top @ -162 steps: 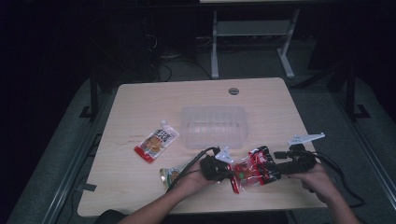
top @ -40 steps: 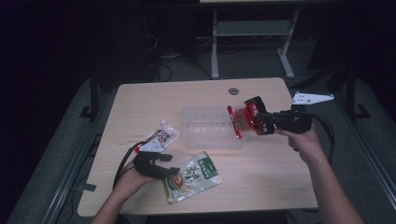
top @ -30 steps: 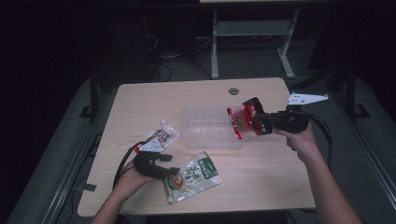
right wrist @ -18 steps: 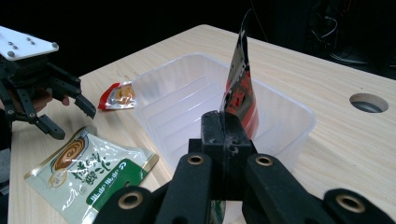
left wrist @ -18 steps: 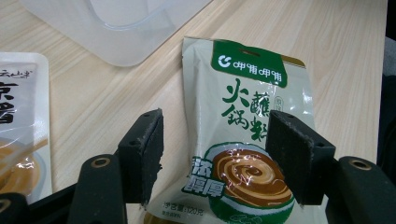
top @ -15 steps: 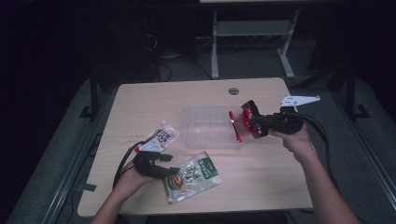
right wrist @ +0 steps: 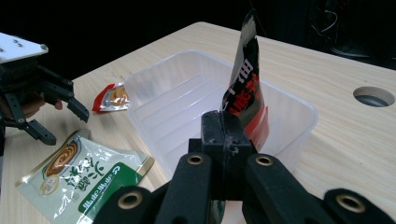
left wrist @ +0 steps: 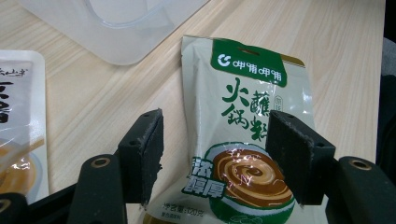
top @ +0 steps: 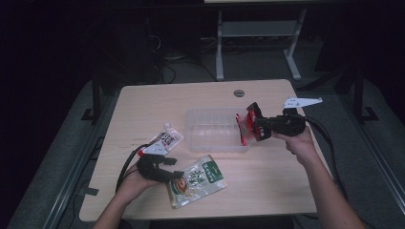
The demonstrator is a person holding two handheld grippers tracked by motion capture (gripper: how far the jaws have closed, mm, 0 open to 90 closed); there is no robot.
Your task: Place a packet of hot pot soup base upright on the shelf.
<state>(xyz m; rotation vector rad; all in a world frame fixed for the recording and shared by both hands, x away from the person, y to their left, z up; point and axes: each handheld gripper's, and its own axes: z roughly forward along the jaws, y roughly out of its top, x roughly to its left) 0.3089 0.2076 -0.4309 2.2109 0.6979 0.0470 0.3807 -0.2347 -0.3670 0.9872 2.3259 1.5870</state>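
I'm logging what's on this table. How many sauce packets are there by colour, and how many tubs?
Red packets: 1, the red packet in the right tool
Green packets: 1, the green packet
White packets: 1, the white packet
Clear tubs: 1, the tub
Total: 4

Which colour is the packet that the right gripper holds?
The packet is red and black; the right gripper view shows it best.
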